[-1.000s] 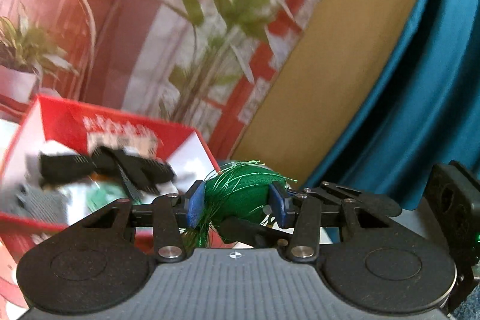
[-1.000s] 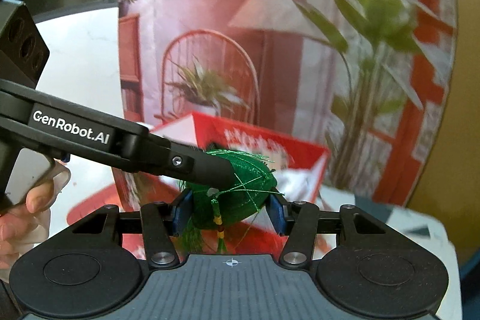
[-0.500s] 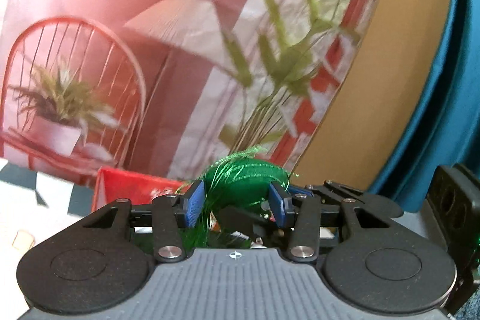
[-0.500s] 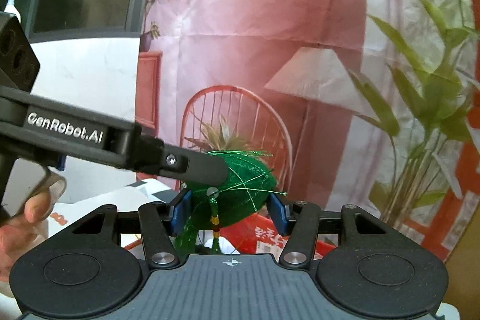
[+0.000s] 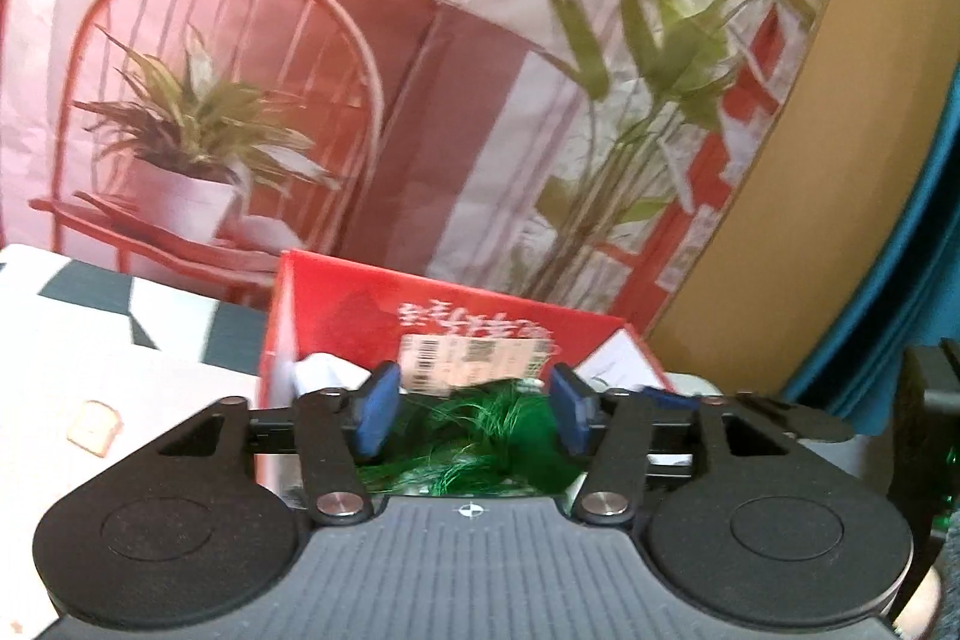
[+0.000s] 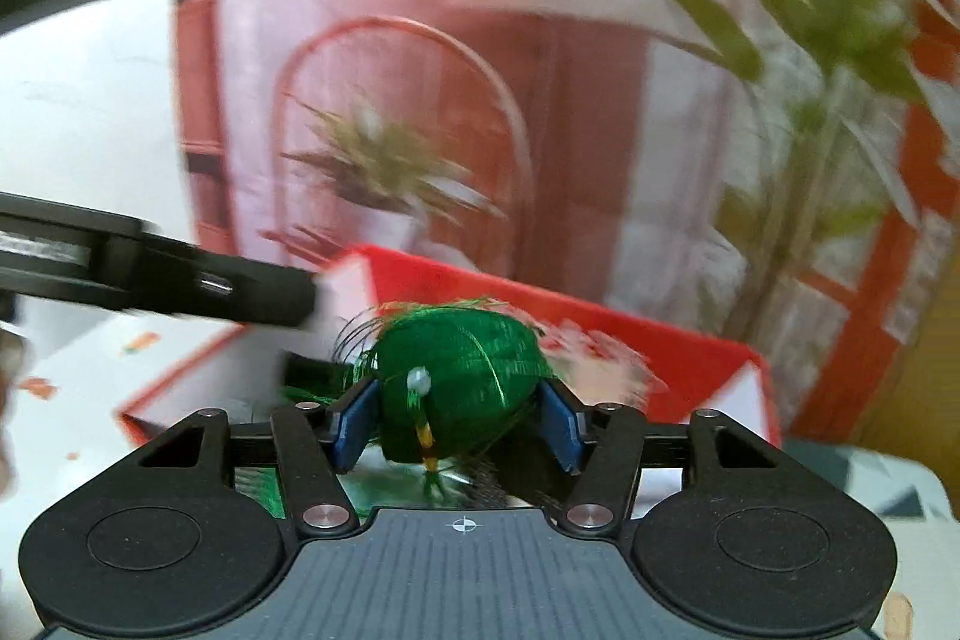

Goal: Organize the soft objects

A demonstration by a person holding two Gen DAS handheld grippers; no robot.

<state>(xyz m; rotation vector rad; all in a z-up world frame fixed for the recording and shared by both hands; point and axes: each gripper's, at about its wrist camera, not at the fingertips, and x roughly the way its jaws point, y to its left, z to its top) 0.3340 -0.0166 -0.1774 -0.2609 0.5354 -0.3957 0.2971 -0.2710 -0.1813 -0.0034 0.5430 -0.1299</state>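
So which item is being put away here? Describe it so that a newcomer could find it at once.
Find the open red cardboard box in front of the pink printed backdrop. Just above its near edge, between the blue pads of the right claw, sits a round green ball of shiny thread with a white bead and trailing tassel, the only bright green thing there.

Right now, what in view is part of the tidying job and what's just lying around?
Job:
- green tassel ball, between both grippers' blue pads
- red box, soft things already inside
- left gripper, jaws just been opening, pads clear of the ball
- right gripper, jaws just been opening too, gaps at both pads

Lying about:
- printed backdrop
- patterned tablecloth
- teal curtain
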